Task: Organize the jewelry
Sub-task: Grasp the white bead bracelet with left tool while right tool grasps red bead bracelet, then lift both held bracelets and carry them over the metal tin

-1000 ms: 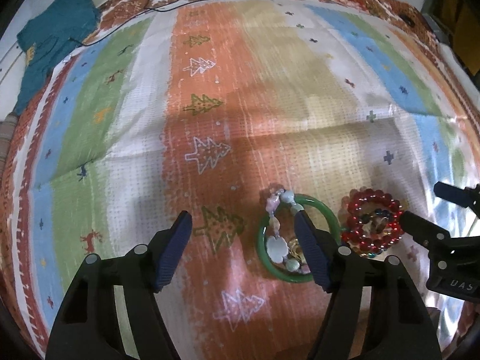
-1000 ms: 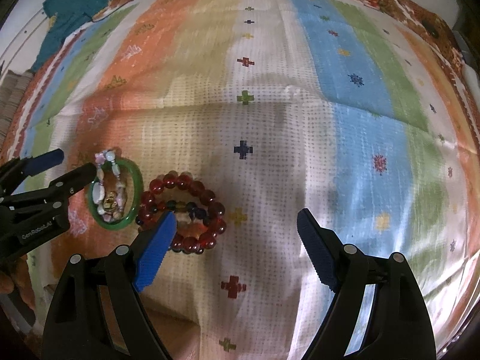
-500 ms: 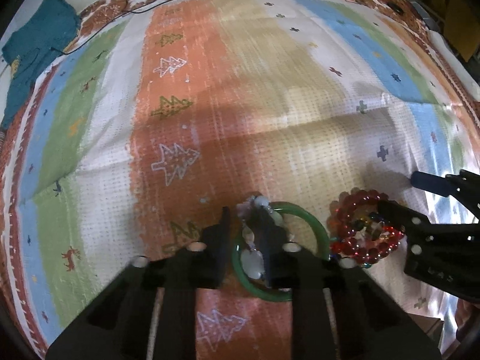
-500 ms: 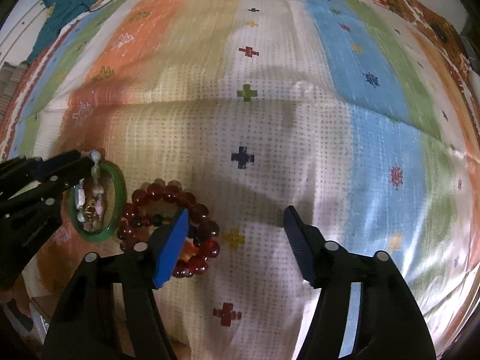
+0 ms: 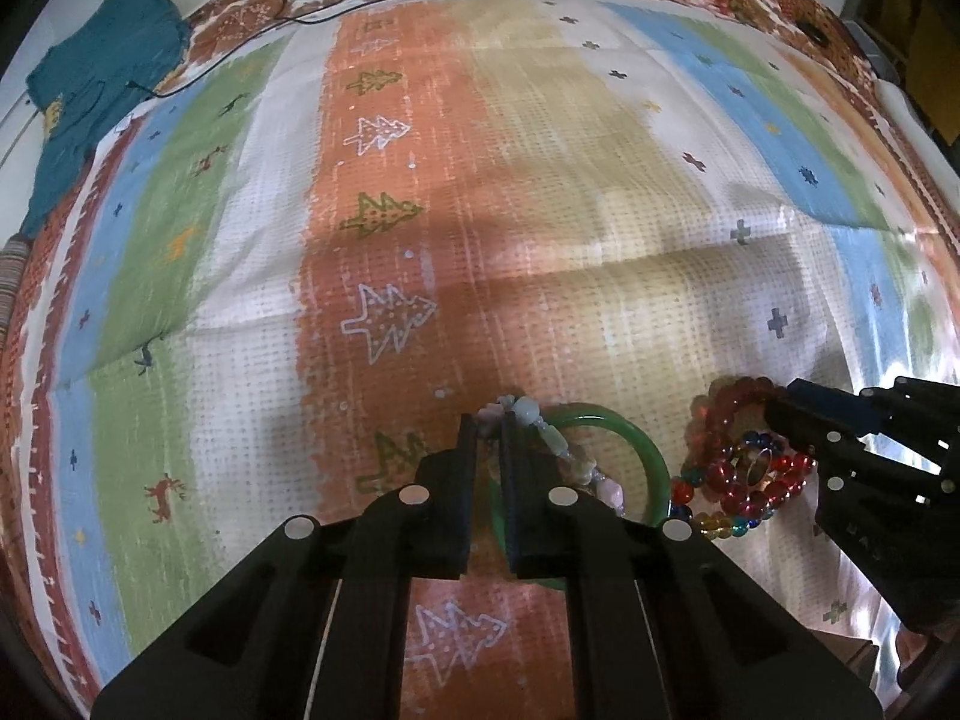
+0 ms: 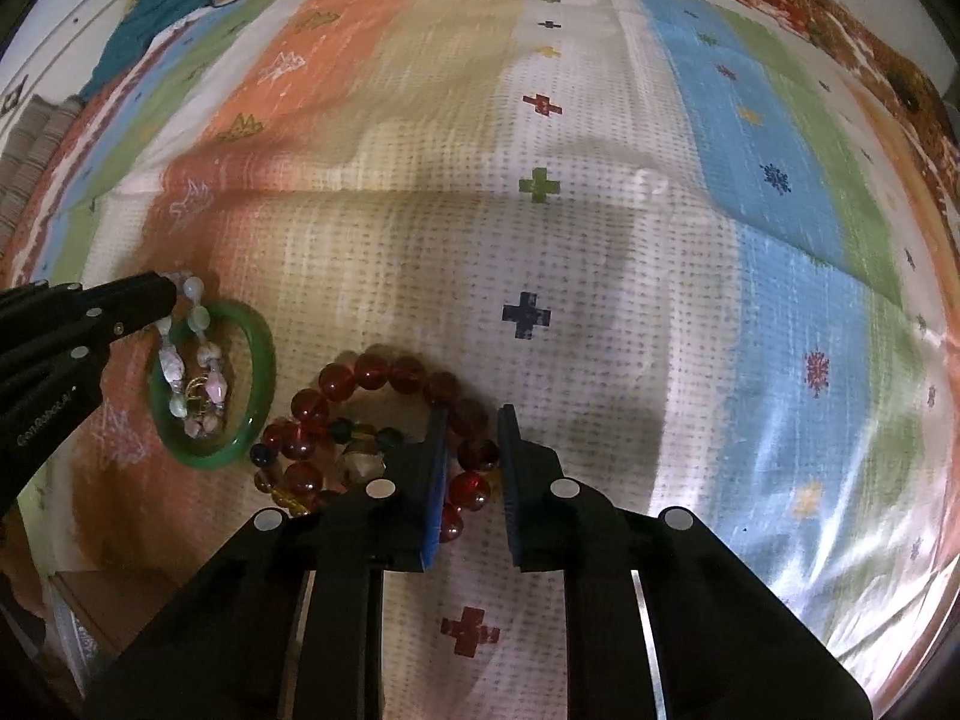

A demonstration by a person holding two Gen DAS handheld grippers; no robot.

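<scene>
1. Near the bedspread's (image 5: 540, 192) front edge, on its orange stripe, lies the pastel bead strand (image 6: 180, 369), draped across the green bangle (image 6: 261, 354). I judge it light, limp and slippery, best pinched at one end bead.
2. My left gripper (image 5: 489, 427) has its jaws nearly shut on the strand's far end.
3. Just right of the bangle sits the red bead bracelet (image 6: 384, 373), stacked over smaller coloured beads. It looks glassy and heavier, so I would grip a single bead.
4. My right gripper (image 6: 471, 420) has its jaws narrowed around the bracelet's right side. Whether they pinch it, I cannot tell.
5. The only writing is small lettering on the left gripper's body, not clearly legible.
</scene>
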